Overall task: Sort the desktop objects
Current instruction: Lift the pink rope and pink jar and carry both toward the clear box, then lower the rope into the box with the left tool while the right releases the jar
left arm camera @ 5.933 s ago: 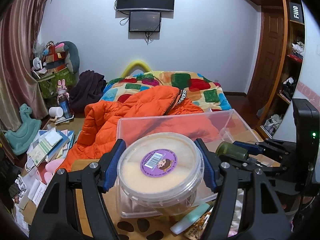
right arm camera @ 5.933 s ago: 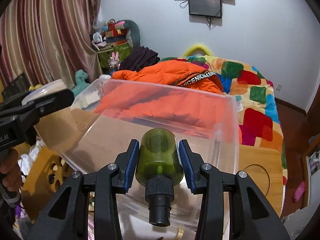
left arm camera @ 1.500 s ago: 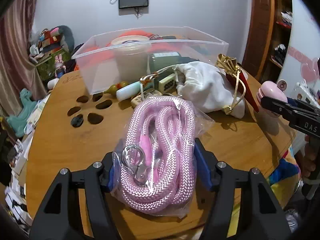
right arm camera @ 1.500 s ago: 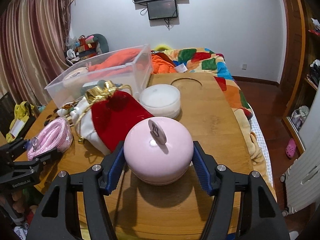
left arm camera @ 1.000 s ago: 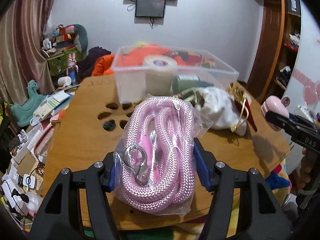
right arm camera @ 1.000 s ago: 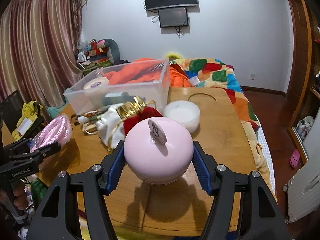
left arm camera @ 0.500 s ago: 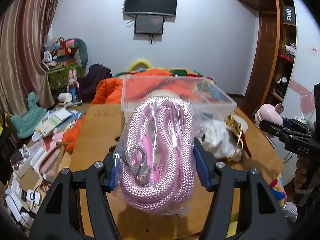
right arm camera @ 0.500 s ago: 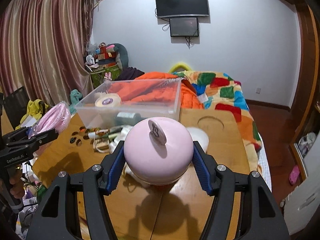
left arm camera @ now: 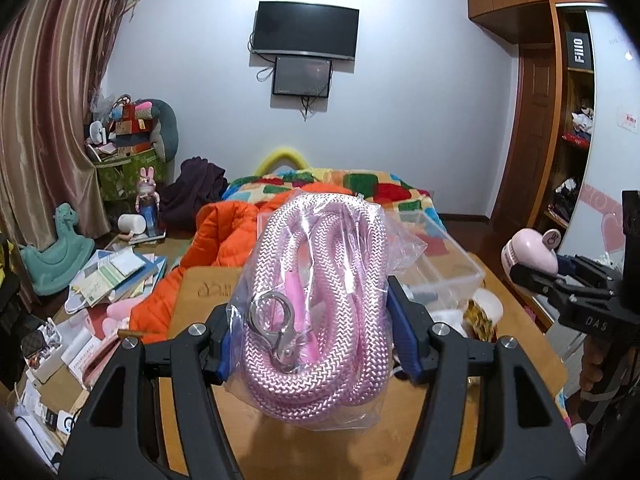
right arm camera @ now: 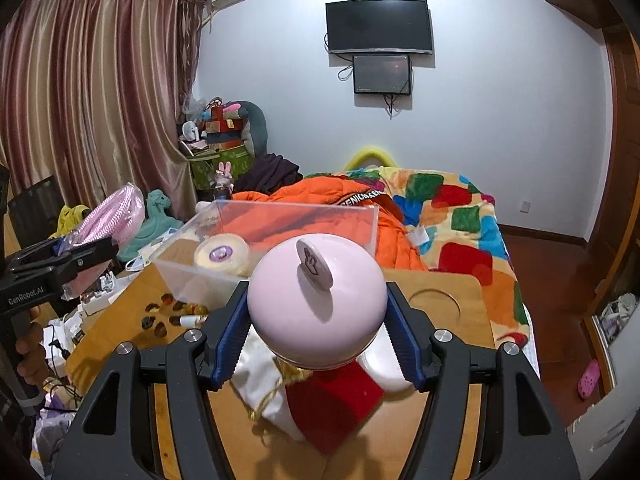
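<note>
My left gripper point(left arm camera: 316, 336) is shut on a coil of pink rope in a clear plastic bag point(left arm camera: 320, 304), held up above the wooden table point(left arm camera: 200, 280). My right gripper point(right arm camera: 316, 324) is shut on a round pink gadget point(right arm camera: 316, 300) with a small tag on top, also lifted off the table. The clear plastic bin point(right arm camera: 240, 248) stands at the table's far side; a round tub with a purple label point(right arm camera: 222, 254) lies in it. In the right wrist view the bagged rope point(right arm camera: 116, 212) and the left gripper show at the left edge.
Under the right gripper lie a white and red drawstring pouch point(right arm camera: 320, 400) and a white round container point(right arm camera: 384, 364). An orange jacket point(right arm camera: 320, 208) and a colourful blanket point(right arm camera: 460, 216) cover the bed behind the table. Books and toys point(left arm camera: 108, 272) litter the floor at left.
Both grippers have risen with their loads and tilted up, so the table has dropped in view. The bin now sits lower, partly hidden behind the rope and the pink gadget.
</note>
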`<state>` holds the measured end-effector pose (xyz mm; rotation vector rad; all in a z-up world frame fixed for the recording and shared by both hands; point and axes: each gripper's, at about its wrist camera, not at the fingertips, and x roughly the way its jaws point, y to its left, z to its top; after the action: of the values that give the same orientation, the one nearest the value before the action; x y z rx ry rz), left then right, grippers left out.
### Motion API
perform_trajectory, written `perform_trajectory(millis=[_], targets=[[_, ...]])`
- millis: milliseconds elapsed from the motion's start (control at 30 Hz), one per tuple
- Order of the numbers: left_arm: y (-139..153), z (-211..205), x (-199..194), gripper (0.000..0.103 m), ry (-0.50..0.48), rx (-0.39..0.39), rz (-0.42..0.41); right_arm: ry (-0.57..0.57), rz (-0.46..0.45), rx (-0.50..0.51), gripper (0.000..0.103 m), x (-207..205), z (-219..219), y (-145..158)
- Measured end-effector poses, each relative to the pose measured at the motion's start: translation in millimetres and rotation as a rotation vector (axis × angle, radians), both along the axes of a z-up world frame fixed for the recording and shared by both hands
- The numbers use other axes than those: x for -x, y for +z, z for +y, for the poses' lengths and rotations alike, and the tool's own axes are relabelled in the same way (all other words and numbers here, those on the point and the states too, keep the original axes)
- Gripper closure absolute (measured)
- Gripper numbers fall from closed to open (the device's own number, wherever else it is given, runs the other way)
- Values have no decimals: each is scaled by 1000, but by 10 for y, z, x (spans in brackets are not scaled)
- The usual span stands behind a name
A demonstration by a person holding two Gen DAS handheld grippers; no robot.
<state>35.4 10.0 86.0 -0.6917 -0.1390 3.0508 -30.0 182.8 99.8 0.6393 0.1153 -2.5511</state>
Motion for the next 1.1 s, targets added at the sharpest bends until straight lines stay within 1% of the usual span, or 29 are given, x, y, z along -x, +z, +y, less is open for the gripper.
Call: perform_trajectory(millis=[267,467,700,833,967,1100], targets=[[75,-61,224,41,-6,-17,17,16,1,-6,43,245,-143,63],[94,-91,431,41,-19,-35,11,30,-4,-11,43,424,-265,90],[104,-128,642,41,-23,-31,0,48,-20,-25,43,625,-380,62],[40,-162,770,41,-34,-38,-22,60,-25,-59,43,730,-477,28],[-60,-247,945,41,-47,-92,-73,66,-47,-86,43,851,-573,-43],[-160,-299,1048,41,-33,-107,-108,80,-64,-115,43,953,-671,-118]])
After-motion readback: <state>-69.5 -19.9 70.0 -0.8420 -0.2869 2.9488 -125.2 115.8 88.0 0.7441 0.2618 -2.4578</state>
